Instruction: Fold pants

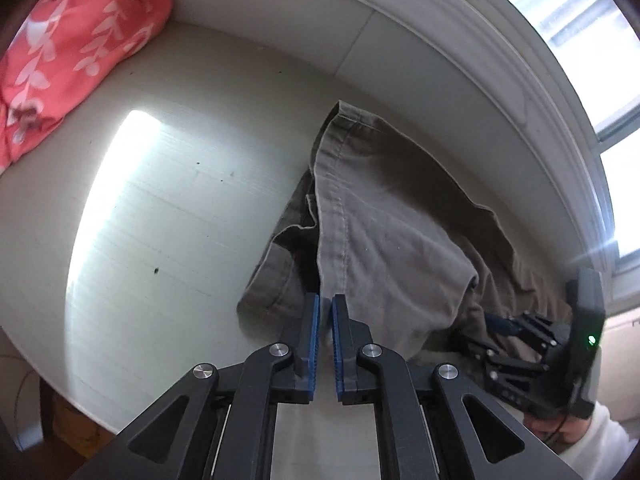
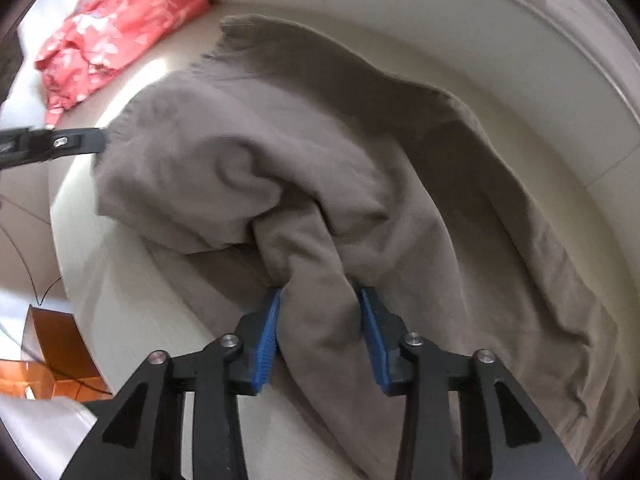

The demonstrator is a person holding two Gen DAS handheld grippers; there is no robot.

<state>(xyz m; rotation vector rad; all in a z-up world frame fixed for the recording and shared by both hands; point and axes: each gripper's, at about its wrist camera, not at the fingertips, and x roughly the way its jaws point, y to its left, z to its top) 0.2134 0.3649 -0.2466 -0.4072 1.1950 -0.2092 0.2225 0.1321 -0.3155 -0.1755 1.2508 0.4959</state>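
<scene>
Pale table [image 1: 168, 200], left claw [image 1: 326, 300] nearly closed pinching pants [image 1: 384, 232], right claw [image 2: 320, 294] half-open clamping a bunched fold

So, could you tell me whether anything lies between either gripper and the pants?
Nothing visible does. The left gripper is nearly shut on an edge of the pants, and the right gripper has a bunched fold between its fingers. The red cloth lies apart, far across the table.

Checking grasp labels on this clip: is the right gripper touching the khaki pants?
Touching. In the right wrist view a bunched fold of the khaki pants fills the right gripper, pressed against both blue pads.
</scene>
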